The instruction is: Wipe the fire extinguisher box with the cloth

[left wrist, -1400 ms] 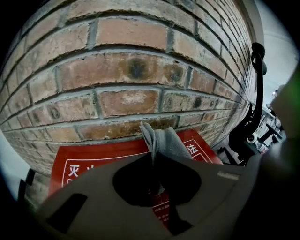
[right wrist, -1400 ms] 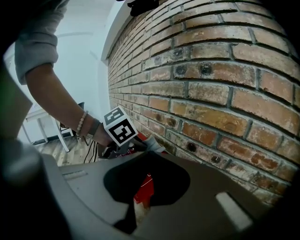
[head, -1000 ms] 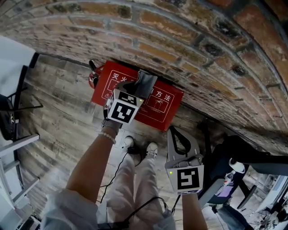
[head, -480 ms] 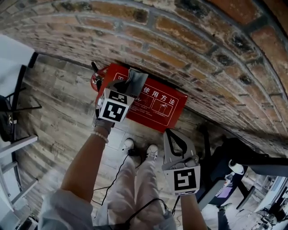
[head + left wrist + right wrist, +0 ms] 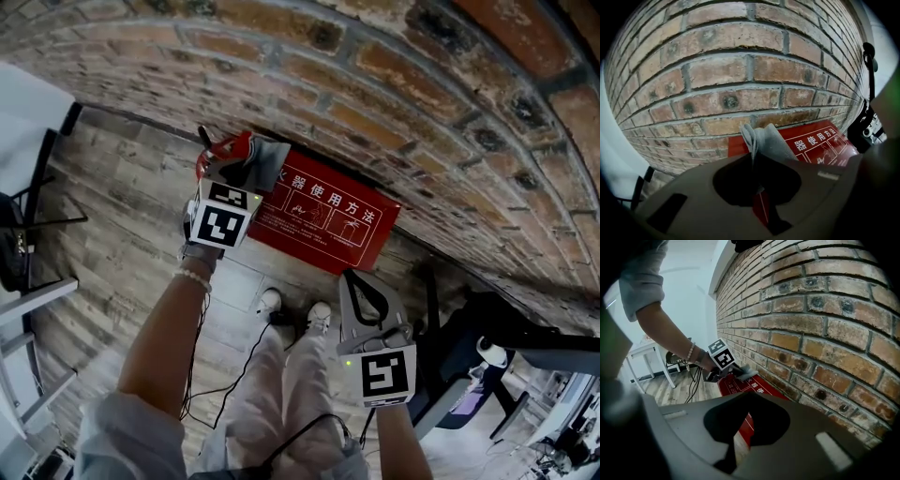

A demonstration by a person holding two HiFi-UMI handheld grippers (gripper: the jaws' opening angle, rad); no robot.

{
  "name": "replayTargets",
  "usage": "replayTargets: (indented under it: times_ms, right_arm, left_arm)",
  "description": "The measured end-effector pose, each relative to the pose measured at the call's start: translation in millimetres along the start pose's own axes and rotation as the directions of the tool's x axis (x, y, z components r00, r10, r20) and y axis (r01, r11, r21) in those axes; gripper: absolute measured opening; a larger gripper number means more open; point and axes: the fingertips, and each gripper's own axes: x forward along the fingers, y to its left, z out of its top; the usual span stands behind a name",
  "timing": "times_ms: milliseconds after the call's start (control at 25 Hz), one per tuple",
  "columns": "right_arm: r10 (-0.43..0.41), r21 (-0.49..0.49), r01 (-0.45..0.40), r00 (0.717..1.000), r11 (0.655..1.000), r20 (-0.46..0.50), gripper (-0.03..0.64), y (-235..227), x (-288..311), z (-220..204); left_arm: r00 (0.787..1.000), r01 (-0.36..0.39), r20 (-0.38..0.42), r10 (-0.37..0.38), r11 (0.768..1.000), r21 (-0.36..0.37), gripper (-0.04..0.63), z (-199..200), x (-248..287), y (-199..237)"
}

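the cloth [image 5: 764,140] is clenched in the left tongs [image 5: 242,169] at the left end of the fire extinguisher box [image 5: 328,220]; it could be dragged past that edge and contact lost; the right tongs [image 5: 361,281] are closed, empty

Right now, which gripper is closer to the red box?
Left. The left gripper holds the cloth at the box's left end. The right gripper hangs back, apart from the box's near side.

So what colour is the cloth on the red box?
Grey. The cloth shows best in the left gripper view.
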Motion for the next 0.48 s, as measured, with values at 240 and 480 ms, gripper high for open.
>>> replayTargets:
  times_ms: [240, 480]
  right_arm:
    - [0.012, -0.004, -0.012, 1.0, 1.0, -0.006, 0.008, 6, 4, 1]
    - [0.019, -0.011, -0.019, 1.0, 1.0, -0.004, 0.008, 10, 6, 5]
  left_arm:
    - [1.0, -0.029, -0.004, 0.029, 1.0, -0.003, 0.011, -5, -5, 20]
    - [0.998, -0.063, -0.007, 0.062, 0.998, -0.02, 0.011, -12, -11, 38]
